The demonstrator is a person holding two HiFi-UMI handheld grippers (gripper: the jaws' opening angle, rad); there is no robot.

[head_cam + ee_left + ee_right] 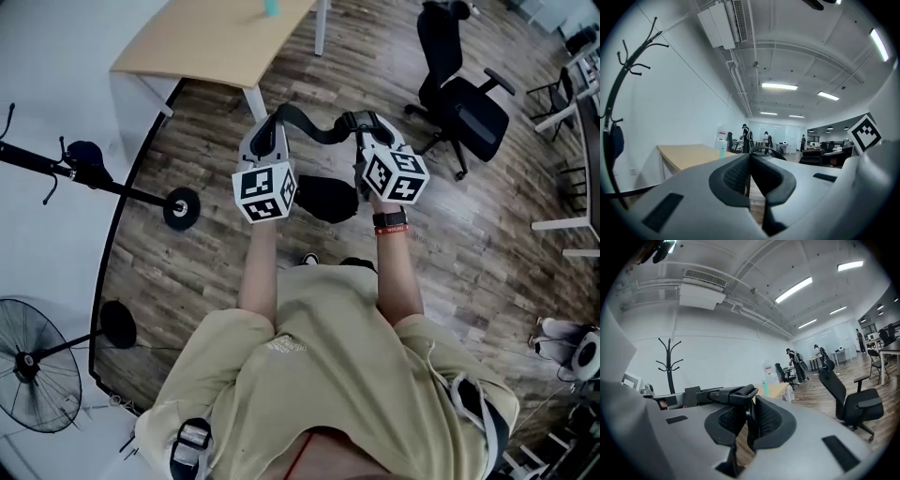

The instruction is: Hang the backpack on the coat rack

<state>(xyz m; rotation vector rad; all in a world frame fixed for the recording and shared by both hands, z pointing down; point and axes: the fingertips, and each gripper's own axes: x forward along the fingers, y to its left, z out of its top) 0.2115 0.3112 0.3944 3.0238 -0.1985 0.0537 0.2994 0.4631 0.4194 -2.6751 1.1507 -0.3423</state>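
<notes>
A black backpack (328, 199) hangs below my two grippers, which hold it up by its black top strap (314, 127). The left gripper (272, 120) is shut on the strap's left end, and the right gripper (364, 120) is shut on its right end. In the left gripper view the pads (736, 176) pinch the thin strap (764, 150), which loops ahead. In the right gripper view the jaws grip the strap beside a black buckle (726, 394). The black coat rack (94, 178) stands to the left by the white wall, with a dark cap (82, 150) on it. Its hooks (633, 61) rise left of the left gripper.
A wooden table (216, 42) with a teal bottle (271, 7) stands ahead. A black office chair (464, 103) is ahead on the right. A standing fan (37, 366) and a round base (119, 323) are at the near left. Several people stand far off.
</notes>
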